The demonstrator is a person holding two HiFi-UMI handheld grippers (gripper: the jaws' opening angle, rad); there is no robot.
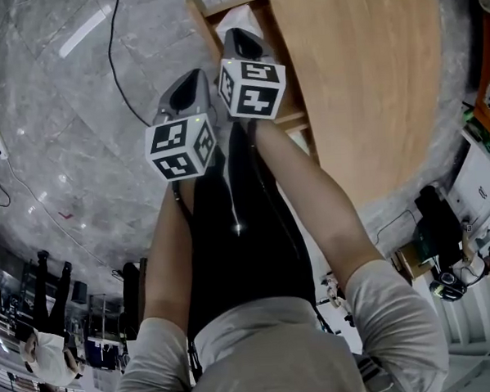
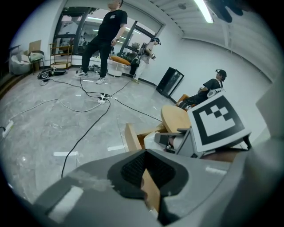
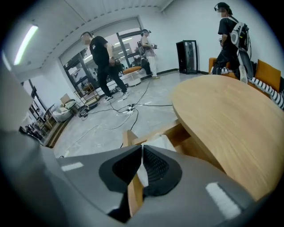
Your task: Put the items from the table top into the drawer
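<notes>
Wooden and round, one counter [image 1: 362,78] fills the top right of the head view. One drawer [image 1: 206,25] sticks out from under its edge and stands open. Two grippers hang over it, side by side: the left gripper [image 1: 194,77] and the right gripper [image 1: 238,36]. Each has one marker cube [image 1: 182,145]. Two bare arms [image 1: 311,204] reach down to them. One black cable [image 1: 115,67] runs over the grey floor [image 1: 61,119].

In the left gripper view, the jaws are pressed together with nothing in them. The drawer's wooden front shows just past the tips. The other gripper's marker cube [image 2: 217,122] blocks the right side. Three people [image 2: 108,40] are far back, two standing and one sitting.

In the right gripper view, these jaws are pressed together too, with only a thin slit. One white thing [image 3: 159,144] lies in the drawer, right behind the tips. I cannot tell if they touch it. Three people stand far behind.
</notes>
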